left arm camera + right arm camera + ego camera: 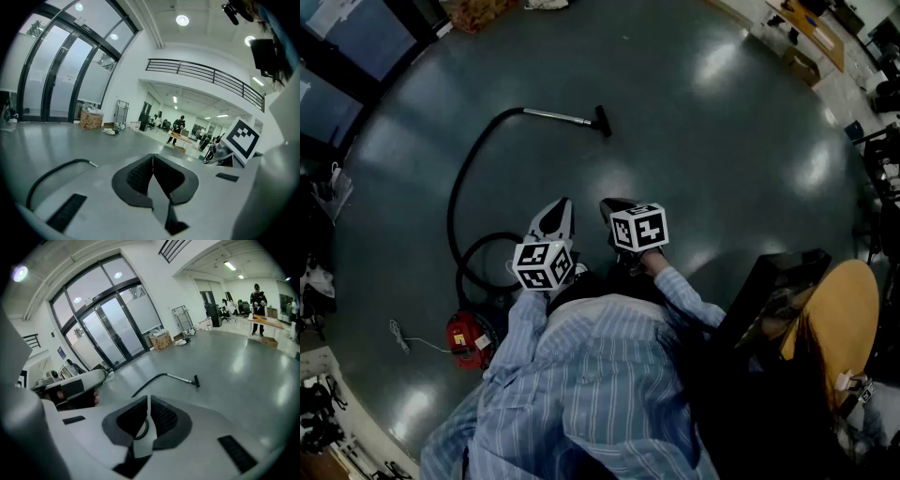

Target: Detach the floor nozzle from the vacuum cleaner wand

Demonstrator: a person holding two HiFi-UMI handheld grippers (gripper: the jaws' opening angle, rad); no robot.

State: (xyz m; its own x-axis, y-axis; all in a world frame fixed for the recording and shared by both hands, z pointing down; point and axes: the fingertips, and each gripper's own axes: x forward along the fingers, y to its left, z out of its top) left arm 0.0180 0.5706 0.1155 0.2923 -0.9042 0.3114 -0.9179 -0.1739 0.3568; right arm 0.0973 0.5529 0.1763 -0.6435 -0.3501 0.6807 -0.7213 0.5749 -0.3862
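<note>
We stand on a glossy dark grey floor (703, 122) that mirrors the ceiling lights (182, 20). We see tall dark-framed glass doors (105, 331) along a white wall (133, 89) and a railed balcony (206, 75) above. A cardboard box (161, 340) and a metal cart (182, 317) stand near the glass, with a wooden table (268, 323) far off.

Left gripper (153, 157) and right gripper (148, 400) closed

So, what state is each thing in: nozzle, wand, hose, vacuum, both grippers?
nozzle: attached to the wand, on the floor.
wand: lying flat on the floor.
hose: looped on the floor, joined to the wand.
vacuum: resting on the floor.
left gripper: shut, empty.
right gripper: shut, empty.
</note>
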